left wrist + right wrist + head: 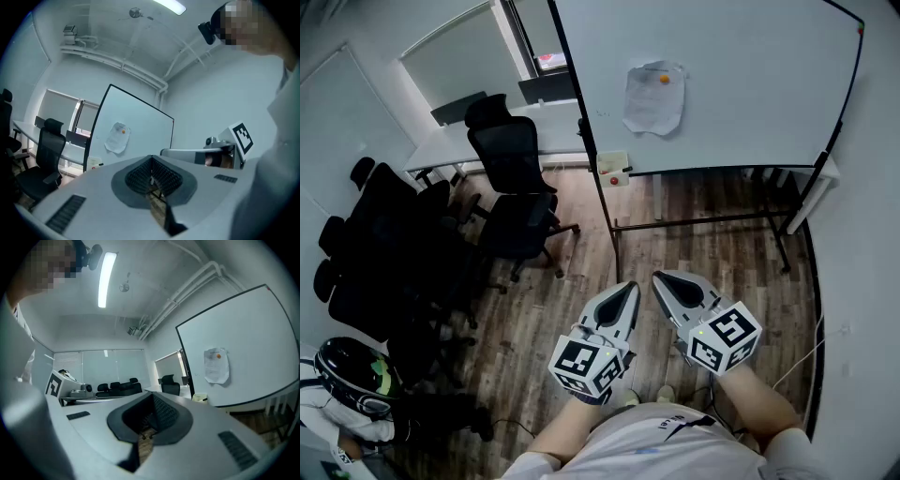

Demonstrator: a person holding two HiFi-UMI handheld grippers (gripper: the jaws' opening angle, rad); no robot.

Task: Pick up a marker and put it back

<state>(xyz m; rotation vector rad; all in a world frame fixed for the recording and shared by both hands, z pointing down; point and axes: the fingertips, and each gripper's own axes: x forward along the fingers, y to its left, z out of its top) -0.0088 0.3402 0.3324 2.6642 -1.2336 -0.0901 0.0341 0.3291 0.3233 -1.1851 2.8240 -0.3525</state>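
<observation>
Nearest, the left gripper [626, 289] and right gripper [660, 278] are held side by side, tips close together and pointing forward. In each gripper's own view the ribbed pads meet with nothing between them: both are fully closed and empty. Each carries a cube [584, 364] of black-and-white square patterns (codes, not readable words).

Beneath and ahead of the tips is a wood-plank floor [703, 253] in grey-brown tones.

Straight ahead of both grippers, well apart from them, a whiteboard [741, 75] stands on a black frame. On its lower edge, ahead and slightly left of the left gripper, sits a small cream holder box [612, 169], with what looks like a red-capped marker [625, 172] lying at it. Above, a crumpled sheet of paper [652, 98] hangs under an orange magnet [664, 79]; its print is too small to read.

Far to the left of the grippers, black office chairs [511, 155] crowd around a white table [441, 145].
</observation>
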